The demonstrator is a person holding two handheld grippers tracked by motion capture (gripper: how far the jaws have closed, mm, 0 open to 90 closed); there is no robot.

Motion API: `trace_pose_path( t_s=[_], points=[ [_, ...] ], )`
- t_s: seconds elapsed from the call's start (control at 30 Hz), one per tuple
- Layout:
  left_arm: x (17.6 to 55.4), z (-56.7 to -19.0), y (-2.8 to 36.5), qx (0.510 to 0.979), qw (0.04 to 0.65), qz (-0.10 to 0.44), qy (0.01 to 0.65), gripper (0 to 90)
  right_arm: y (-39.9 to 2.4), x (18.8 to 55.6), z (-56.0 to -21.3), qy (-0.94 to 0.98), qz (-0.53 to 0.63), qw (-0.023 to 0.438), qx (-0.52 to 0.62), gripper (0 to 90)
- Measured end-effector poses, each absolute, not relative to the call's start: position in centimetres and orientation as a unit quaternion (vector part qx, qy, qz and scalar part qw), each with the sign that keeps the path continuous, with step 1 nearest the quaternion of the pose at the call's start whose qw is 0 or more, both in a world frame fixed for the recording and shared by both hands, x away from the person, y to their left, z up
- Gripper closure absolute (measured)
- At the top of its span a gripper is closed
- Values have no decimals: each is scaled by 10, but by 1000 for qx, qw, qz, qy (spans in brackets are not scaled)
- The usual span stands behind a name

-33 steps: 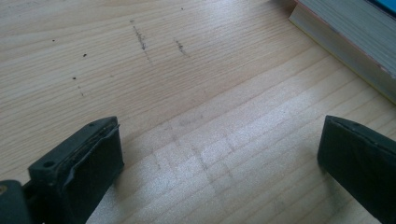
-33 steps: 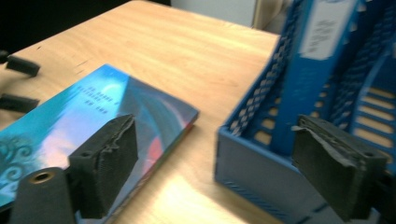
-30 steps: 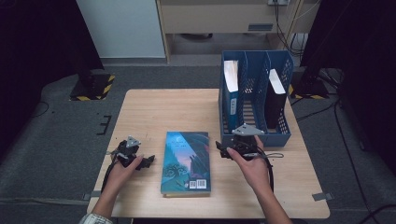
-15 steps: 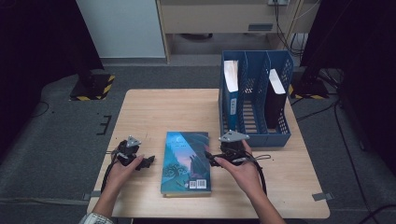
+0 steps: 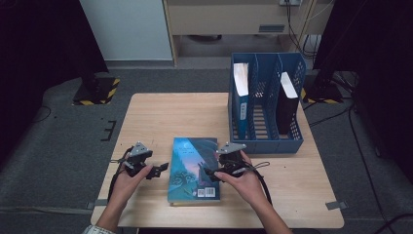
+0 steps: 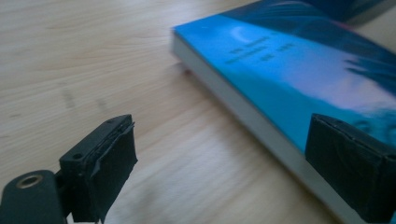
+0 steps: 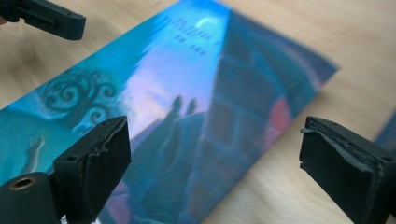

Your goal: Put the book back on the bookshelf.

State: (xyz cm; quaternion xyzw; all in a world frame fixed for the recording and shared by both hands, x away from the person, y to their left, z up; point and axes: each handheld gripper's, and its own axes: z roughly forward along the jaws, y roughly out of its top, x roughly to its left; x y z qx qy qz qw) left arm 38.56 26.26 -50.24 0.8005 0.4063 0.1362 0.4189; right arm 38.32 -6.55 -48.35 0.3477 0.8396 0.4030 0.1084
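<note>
A blue paperback book [image 5: 194,168] lies flat, cover up, near the front edge of the wooden table [image 5: 160,114], between the person's two hands. The left hand [image 5: 127,176] comes in from the bottom of the high view with the forearm angled up and slightly right, holding the left gripper [image 5: 157,170] low over the tabletop just beside the book's left edge, its jaws pointing right toward the book. In the left gripper view those jaws stand wide apart with nothing between them but bare wood and the book's page edge [image 6: 243,100]; one pad overlaps the cover's near corner in the picture, though whether it touches is unclear. The right hand [image 5: 246,181] reaches in from the lower right, forearm slanting up and left, and holds the right gripper [image 5: 210,173] over the book's right side, jaws aimed left. In the right gripper view its jaws are likewise spread, empty, with the cover [image 7: 187,98] spanning the gap below them. Behind the book, at the table's right rear, a blue file rack [image 5: 265,105] holds two upright volumes in separate slots.
</note>
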Motion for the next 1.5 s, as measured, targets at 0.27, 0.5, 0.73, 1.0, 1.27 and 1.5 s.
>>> trace_pose_path(
  t_s=[0.27, 0.5, 0.73, 1.0, 1.27, 1.5],
  points=[
    [378, -502, 237, 817, 421, 109, 378, 123, -46, 376, -502, 853, 386, 82, 342, 92],
    [375, -508, 225, 838, 401, 93, 358, 179, -49, 378, -504, 851, 382, 89, 349, 82],
    [376, -510, 225, 835, 407, 74, 362, 223, -53, 380, -512, 850, 374, 66, 365, 36],
    [379, -512, 226, 832, 413, 70, 363, 215, -58, 377, -513, 849, 377, 53, 367, 61],
    [384, -514, 230, 828, 420, 67, 367, 218, -56, 375, -510, 854, 371, 58, 361, 88],
    [390, -515, 236, 826, 422, 66, 368, 219, -50, 369, -510, 857, 373, 57, 350, 88]
  ],
)
